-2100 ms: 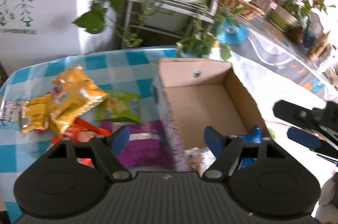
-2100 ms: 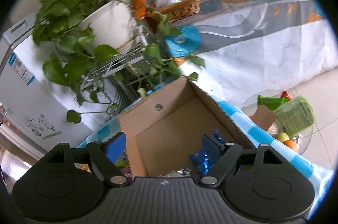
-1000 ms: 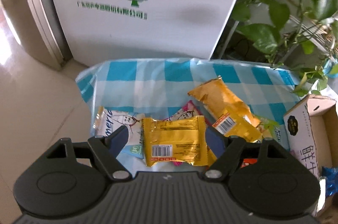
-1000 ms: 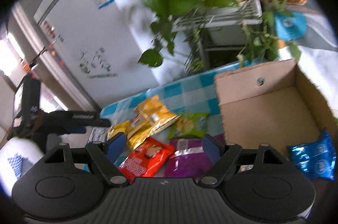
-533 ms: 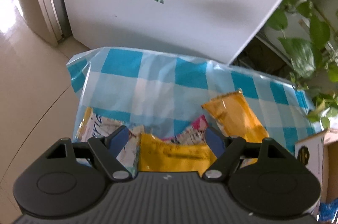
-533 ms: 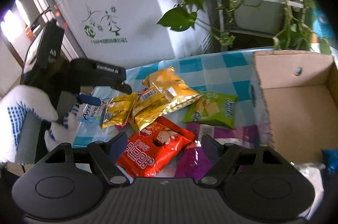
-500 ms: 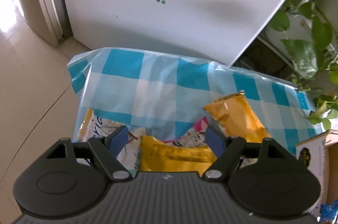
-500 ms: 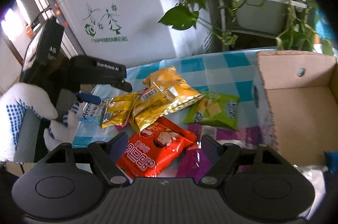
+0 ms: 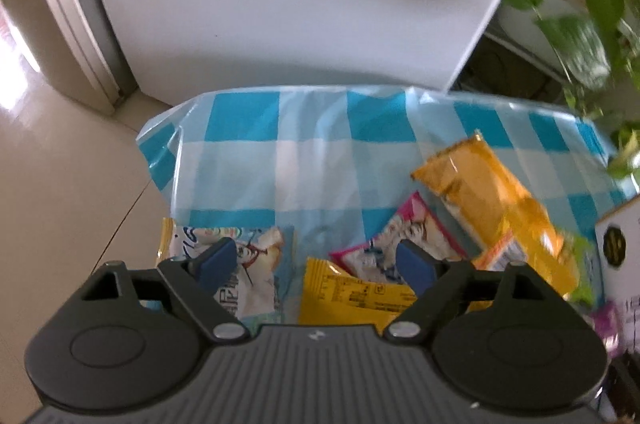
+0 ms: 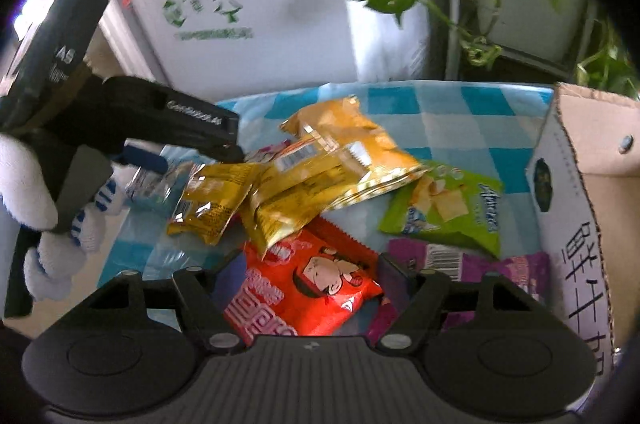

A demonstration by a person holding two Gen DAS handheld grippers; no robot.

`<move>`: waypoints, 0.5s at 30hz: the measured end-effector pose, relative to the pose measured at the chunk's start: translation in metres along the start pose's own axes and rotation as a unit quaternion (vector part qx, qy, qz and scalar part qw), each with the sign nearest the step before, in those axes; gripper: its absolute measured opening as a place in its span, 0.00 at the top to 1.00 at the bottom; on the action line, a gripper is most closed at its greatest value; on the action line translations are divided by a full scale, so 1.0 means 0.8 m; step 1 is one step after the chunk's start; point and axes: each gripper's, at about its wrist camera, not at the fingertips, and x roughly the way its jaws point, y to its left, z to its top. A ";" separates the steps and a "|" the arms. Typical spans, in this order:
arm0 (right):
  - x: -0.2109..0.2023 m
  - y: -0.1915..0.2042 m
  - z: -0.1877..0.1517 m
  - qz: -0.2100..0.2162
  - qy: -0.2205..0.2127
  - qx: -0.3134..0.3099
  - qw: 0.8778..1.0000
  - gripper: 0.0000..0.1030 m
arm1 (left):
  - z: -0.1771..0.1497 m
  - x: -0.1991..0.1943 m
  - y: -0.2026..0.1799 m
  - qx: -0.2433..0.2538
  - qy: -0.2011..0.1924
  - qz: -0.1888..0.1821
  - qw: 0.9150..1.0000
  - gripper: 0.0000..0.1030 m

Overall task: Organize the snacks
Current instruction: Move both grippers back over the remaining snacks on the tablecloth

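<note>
Both grippers reach for snack packets on the checked tablecloth.

Centre each pick before lifting: the left gripper, jaws opening and empty, hovers over the small yellow packet near the cloth's left edge; the right gripper, jaws closing but not yet pressing, straddles the red packet beside the cardboard box.

Left tool, jaws opening, hovers over yellow snack packet on checked cloth.

Small yellow packet half hidden behind left gripper body. Cardboard box cut off at right edge; red packet bottom hidden. Plant leaves blurred.
</note>
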 end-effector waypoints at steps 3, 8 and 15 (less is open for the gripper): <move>-0.004 0.008 -0.006 0.001 0.008 -0.029 1.000 0.24 | -0.012 -0.006 -0.003 0.025 0.004 0.007 1.000 0.14; -0.014 0.018 -0.019 0.027 0.026 -0.054 0.998 0.24 | -0.039 -0.018 -0.006 0.048 0.006 0.003 0.999 0.08; -0.031 0.038 -0.047 0.073 0.055 -0.076 0.993 0.24 | -0.079 -0.027 -0.002 0.065 0.027 -0.008 0.998 0.07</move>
